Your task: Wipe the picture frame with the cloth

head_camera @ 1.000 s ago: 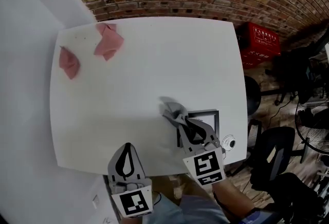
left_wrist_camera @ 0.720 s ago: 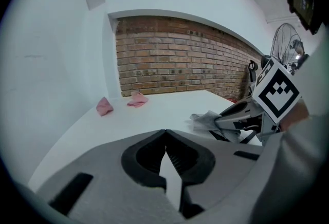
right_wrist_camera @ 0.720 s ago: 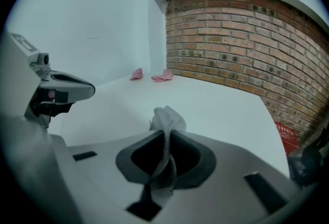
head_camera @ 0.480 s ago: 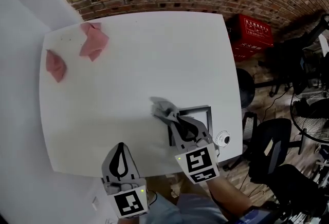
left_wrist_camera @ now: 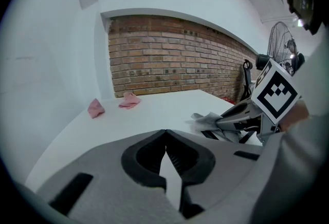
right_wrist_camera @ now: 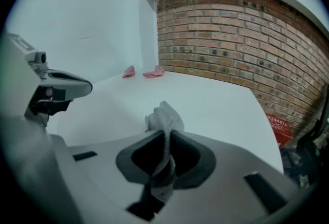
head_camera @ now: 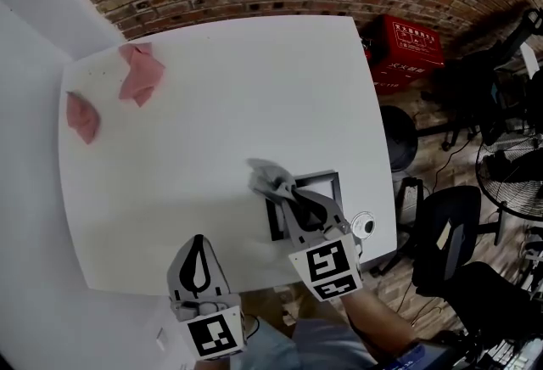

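Now: right hand-held gripper (head_camera: 285, 190) pinches grey cloth (head_camera: 265, 175) at picture frame (head_camera: 325, 177) corner, lower centre; left hand-held gripper (head_camera: 198, 243) pressed together, empty, bottom left.

Picture frame (head_camera: 336, 190) (near side) behind right gripper (head_camera: 287, 192)

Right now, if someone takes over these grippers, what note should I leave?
Left claw: shut, empty, over the near edge of the table.
Right claw: shut on the grey cloth, which is at the far left corner of the picture frame lying flat on the table.
Done: cloth grasped and brought to the frame.
Left: wipe the frame; how much is wiped I cannot tell.
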